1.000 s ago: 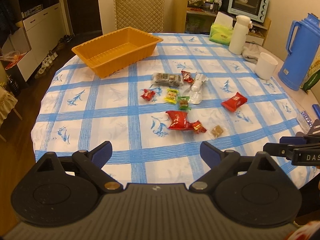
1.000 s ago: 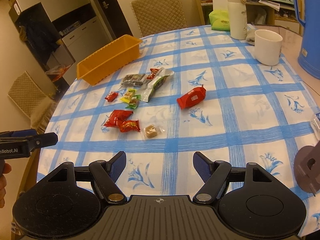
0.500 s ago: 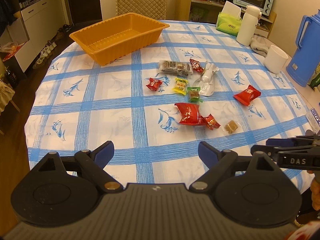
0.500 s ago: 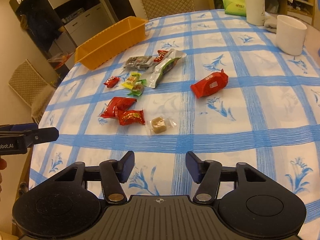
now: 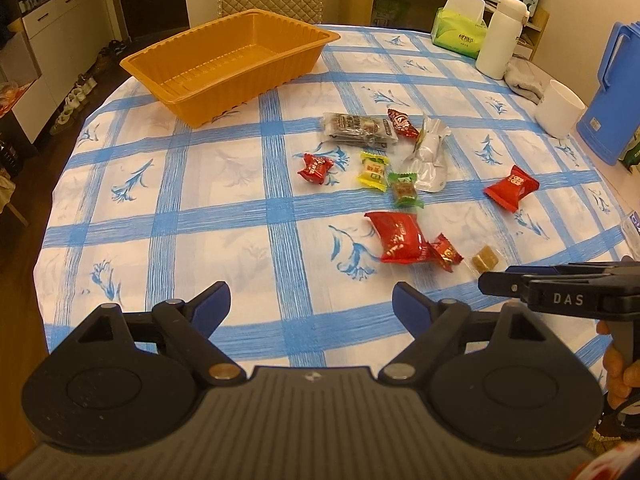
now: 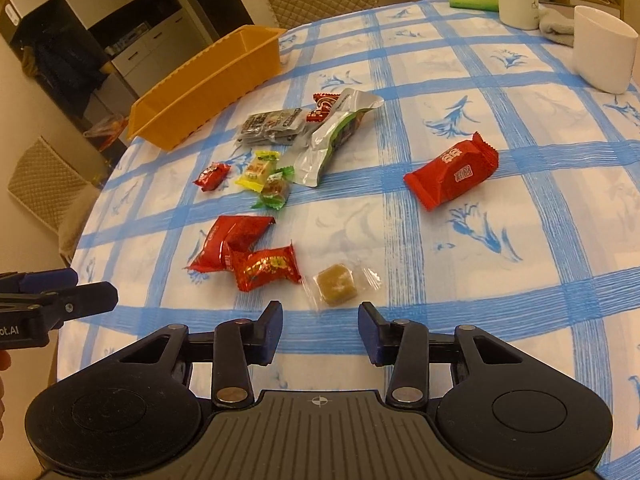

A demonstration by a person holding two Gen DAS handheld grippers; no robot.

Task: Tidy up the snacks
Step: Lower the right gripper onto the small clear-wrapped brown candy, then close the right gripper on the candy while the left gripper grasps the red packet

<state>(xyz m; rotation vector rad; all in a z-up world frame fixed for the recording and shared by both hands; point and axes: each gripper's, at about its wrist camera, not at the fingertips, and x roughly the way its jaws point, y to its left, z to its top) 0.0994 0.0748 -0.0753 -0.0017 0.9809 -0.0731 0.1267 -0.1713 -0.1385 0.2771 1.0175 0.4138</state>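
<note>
1. Here, the left claw (image 5: 311, 300) hangs over the near edge of the surface (image 5: 224, 184), released, its blue-tipped fingers (image 5: 212, 306) spread wide with only the blue-checked cloth between them.
2. The right claw (image 6: 320, 330) is likewise released and grasps nothing, though its fingers stand closer together; it sits low, just short of a clear-wrapped brown cube sweet (image 6: 335, 283), which lies on the cloth just ahead of the gap.
3. Just left of that sweet lies a small red foil candy (image 6: 267, 266), overlapping the corner of a larger red packet (image 6: 228, 242).
4. Farther out sits a loose cluster: a green-wrapped candy (image 6: 274, 190), a yellow-wrapped candy (image 6: 256, 170) beside it, and a small red candy (image 6: 212, 176) to their left.
5. Behind the cluster lie a dark clear-wrapped bar pack (image 6: 272, 124), a silver pouch (image 6: 334, 136) lying at an angle, and another red candy (image 6: 322, 106) touching the pouch's upper end.
6. A red pillow pack (image 6: 452, 174) lies alone on the right, well apart from the others.
7. The orange tray (image 5: 232, 68) stands at the far left of the surface, with no snack inside it.
8. Along the far right edge stand a white cup (image 5: 558, 108), a white flask (image 5: 498, 40), a green tissue box (image 5: 460, 36) and a blue jug (image 5: 616, 92).
</note>
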